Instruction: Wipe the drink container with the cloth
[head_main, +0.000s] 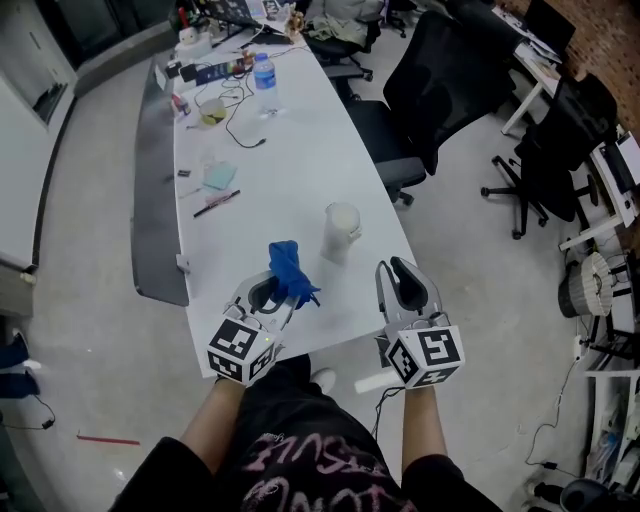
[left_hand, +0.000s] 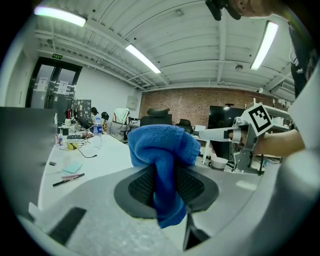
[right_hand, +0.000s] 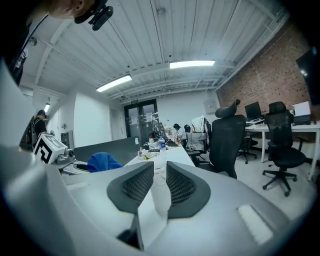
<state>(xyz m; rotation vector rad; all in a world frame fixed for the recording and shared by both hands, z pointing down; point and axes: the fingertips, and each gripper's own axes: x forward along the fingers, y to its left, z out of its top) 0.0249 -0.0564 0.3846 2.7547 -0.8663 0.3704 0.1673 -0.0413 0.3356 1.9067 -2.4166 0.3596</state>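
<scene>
The drink container (head_main: 341, 228), a pale translucent cup, stands upright on the white table (head_main: 300, 150) near its right edge. My left gripper (head_main: 272, 291) is shut on a bunched blue cloth (head_main: 288, 268), held left of the cup and apart from it. In the left gripper view the cloth (left_hand: 160, 145) hangs pinched between the pads. My right gripper (head_main: 403, 272) is open, close in front and to the right of the cup without touching it. The right gripper view shows the cup (right_hand: 161, 197) in the gap of the right gripper (right_hand: 160, 167), beyond the pads.
Farther up the table lie a pen (head_main: 216, 204), a pale green notepad (head_main: 218, 176), cables and a water bottle (head_main: 264, 82). Black office chairs (head_main: 440, 70) stand along the table's right side. The table's near edge runs just under both grippers.
</scene>
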